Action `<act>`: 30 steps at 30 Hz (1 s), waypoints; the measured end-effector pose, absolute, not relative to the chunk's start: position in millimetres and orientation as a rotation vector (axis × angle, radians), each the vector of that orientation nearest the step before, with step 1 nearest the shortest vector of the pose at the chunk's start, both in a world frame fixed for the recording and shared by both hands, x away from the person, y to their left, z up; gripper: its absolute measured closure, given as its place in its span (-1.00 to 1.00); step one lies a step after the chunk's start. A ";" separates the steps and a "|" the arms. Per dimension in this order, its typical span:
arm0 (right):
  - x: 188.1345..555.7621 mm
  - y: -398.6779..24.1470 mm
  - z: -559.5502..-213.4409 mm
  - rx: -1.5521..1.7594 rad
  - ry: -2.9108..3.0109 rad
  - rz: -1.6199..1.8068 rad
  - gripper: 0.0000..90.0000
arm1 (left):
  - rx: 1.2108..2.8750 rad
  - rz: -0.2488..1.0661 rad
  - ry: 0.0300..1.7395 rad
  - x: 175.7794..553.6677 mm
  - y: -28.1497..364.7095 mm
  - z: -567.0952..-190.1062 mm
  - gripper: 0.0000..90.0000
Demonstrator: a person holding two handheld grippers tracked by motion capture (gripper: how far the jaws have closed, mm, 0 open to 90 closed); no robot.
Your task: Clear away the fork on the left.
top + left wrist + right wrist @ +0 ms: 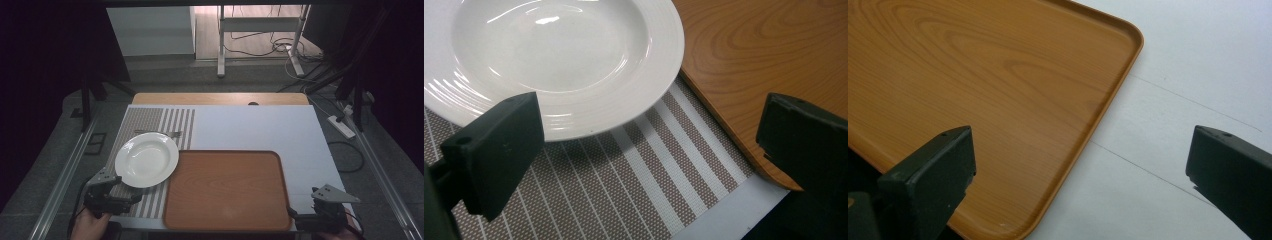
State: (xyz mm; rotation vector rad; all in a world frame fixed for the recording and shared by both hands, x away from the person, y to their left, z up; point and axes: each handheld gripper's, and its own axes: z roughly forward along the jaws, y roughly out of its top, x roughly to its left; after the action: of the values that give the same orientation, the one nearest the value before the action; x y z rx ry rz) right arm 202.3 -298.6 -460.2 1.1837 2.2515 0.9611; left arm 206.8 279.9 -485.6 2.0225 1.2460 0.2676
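Note:
A white deep plate [146, 159] [559, 55] rests on a brown-and-white striped placemat [150, 122] [624, 175] at the table's left. To its right lies an empty wooden tray [227, 190] [764, 60] [973, 85]. My left gripper [125, 196] [654, 130] is open just short of the plate's near rim, low over the placemat, with nothing between its jaws. My right gripper [299, 216] [1078, 160] is open at the tray's near right corner, straddling the tray's edge and the white table cover [1173, 100], holding nothing.
A metal utensil [157, 133] lies on the placemat behind the plate. The white cover [260, 127] spreads over the far right. Beyond the wooden table edge [220, 98] are a metal stand [260, 30], floor cables and a power strip [341, 126].

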 end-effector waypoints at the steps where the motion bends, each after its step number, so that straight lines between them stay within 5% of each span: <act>1: 202.5 -298.6 -460.2 1.185 2.255 0.960 -1.00 | 2.023 0.270 1.250 208.1 279.3 -485.8 -1.00; 30: 203.2 -298.0 -460.8 1.182 2.266 0.954 -1.00 | 2.061 0.270 1.280 273.4 272.6 -487.4 -0.99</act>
State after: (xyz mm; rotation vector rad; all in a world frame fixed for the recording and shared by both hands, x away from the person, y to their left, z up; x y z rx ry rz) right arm 203.2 -298.0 -460.8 1.1821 2.2663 0.9537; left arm 273.4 272.6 -487.4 2.0615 1.2800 0.2696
